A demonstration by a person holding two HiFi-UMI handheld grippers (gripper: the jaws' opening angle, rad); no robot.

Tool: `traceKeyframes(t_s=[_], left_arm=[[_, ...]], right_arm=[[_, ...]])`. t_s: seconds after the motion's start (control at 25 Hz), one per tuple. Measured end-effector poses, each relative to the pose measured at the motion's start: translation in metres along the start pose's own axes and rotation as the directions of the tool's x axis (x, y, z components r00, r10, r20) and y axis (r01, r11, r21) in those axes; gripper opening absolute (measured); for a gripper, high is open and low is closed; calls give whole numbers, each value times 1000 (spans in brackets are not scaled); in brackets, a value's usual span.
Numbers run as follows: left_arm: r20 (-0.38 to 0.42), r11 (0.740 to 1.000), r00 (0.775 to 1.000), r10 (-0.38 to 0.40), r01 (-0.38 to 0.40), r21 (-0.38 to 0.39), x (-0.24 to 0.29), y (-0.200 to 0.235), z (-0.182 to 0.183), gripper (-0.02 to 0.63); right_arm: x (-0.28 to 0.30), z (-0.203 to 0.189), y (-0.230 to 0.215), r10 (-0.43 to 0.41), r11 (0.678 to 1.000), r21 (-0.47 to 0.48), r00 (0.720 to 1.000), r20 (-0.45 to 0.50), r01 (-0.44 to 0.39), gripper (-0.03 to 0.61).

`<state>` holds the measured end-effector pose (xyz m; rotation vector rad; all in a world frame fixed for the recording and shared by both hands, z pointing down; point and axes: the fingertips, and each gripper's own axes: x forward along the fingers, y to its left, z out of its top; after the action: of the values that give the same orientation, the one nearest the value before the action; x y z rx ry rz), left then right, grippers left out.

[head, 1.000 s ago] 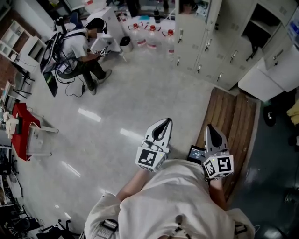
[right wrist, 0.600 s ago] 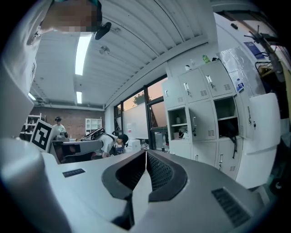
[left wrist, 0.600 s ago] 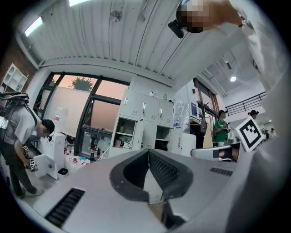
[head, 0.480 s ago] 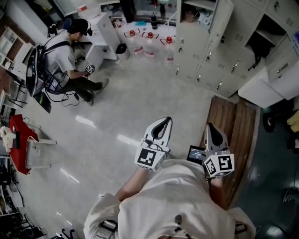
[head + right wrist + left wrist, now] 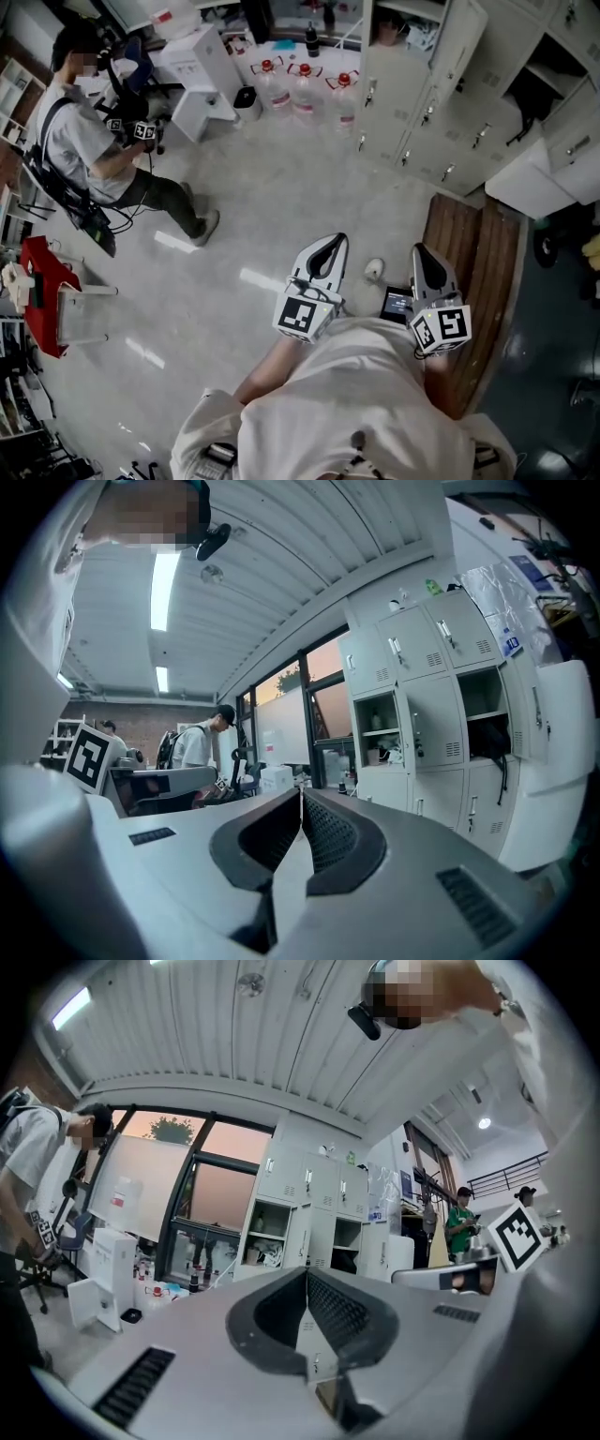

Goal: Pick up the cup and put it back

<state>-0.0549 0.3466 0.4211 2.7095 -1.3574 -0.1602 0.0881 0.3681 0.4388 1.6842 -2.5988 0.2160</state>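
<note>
No cup shows clearly in any view. A small pale round object (image 5: 374, 269) lies on the floor between the grippers; I cannot tell what it is. In the head view my left gripper (image 5: 333, 240) and right gripper (image 5: 421, 251) are held side by side in front of my chest, pointing forward over the floor. Both are shut and empty. In the left gripper view the left gripper (image 5: 307, 1271) has its jaws together, aimed level at distant lockers. In the right gripper view the right gripper (image 5: 301, 794) also has its jaws closed, with nothing between them.
A wooden bench (image 5: 473, 248) stands at my right, with a small lit screen (image 5: 397, 303) near its left edge. Grey lockers (image 5: 441, 103) line the back right. Water bottles (image 5: 305, 80) stand at the far wall. Another person (image 5: 84, 150) stands far left beside a red stand (image 5: 42, 281).
The other person has risen from a crouch and moved left. The pale round object has come into view. Both grippers have stayed in place and shut.
</note>
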Motion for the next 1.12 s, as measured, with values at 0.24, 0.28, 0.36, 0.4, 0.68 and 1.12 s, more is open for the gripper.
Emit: traceKeyframes(t_s=[0.24,0.28,0.36,0.4,0.68,1.12], left_arm=[[-10,1000,1000,4,-4,4,30,19,-5,9],[-12,1000,1000,11,-11,0,36,25,-4,9],[-16,1000,1000,26,-26,-6,52,37,-3,9],[-15,1000,999,29,-29,-9,61,42,-2,9],[-17,1000,1000,3,-3,12,135,73,6,9],[-26,999,999,25,-24,20,235,101,21,9]], right_arm=[[31,-6,-24,-5,1000,20,1000,-28,6,26],[39,-6,-28,-3,1000,21,999,-33,4,26],[58,-5,-36,4,1000,18,999,-37,-3,26],[68,-3,-41,6,1000,17,999,-36,-5,26],[136,12,-82,4,999,36,1000,-16,-3,26],[217,31,-152,41,998,54,999,6,-41,26]])
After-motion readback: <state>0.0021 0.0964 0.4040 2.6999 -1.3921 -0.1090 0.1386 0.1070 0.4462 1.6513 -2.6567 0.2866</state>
